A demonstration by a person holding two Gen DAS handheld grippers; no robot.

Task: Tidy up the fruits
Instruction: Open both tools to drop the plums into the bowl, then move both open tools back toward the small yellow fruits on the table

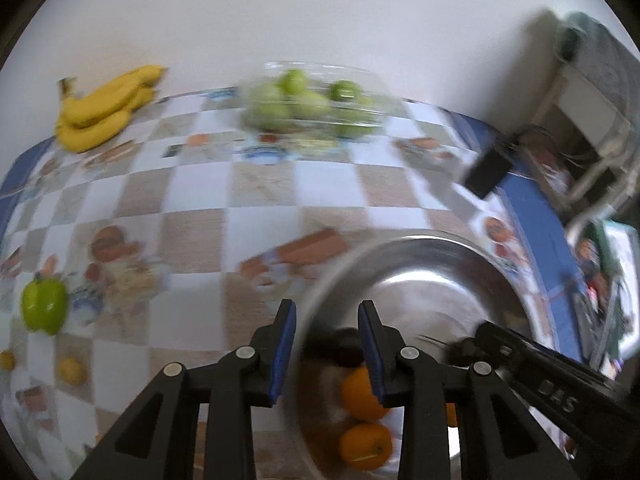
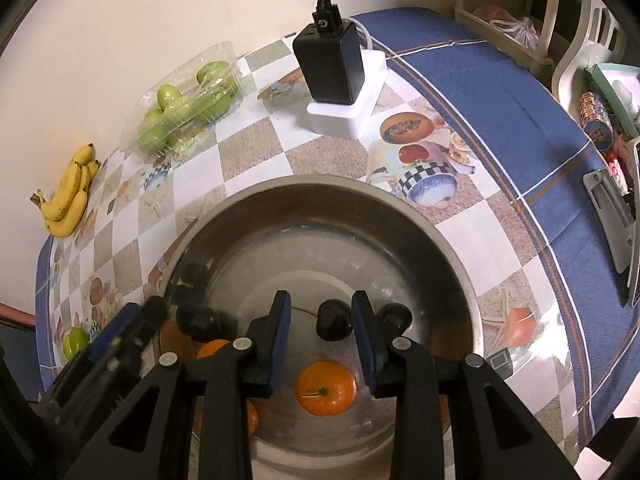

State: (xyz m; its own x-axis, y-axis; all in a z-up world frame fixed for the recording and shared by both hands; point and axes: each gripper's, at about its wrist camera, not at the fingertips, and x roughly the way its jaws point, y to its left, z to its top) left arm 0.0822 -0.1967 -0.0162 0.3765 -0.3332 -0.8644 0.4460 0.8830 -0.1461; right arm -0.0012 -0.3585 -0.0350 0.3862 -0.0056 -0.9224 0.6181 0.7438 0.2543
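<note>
A steel bowl (image 2: 420, 240) sits on the checked tablecloth and holds oranges (image 2: 325, 388) and dark plums (image 2: 334, 320). My right gripper (image 2: 320, 320) is open above the bowl, with one plum between its fingers but not gripped. My left gripper (image 1: 327, 340) is open over the bowl's left rim (image 1: 400, 240), with oranges (image 1: 360, 396) below it. In the right wrist view the left gripper (image 2: 132, 328) shows at the bowl's left edge. A green pepper (image 1: 44, 306) and small yellow fruits (image 1: 72, 371) lie at the left. Bananas (image 1: 104, 110) lie at the back left.
A clear plastic box of green fruits (image 2: 188, 100) stands by the wall. A black charger on a white block (image 2: 340, 80) stands behind the bowl with cables. The table's blue-edged right side drops off toward a white chair (image 2: 568, 52) and clutter.
</note>
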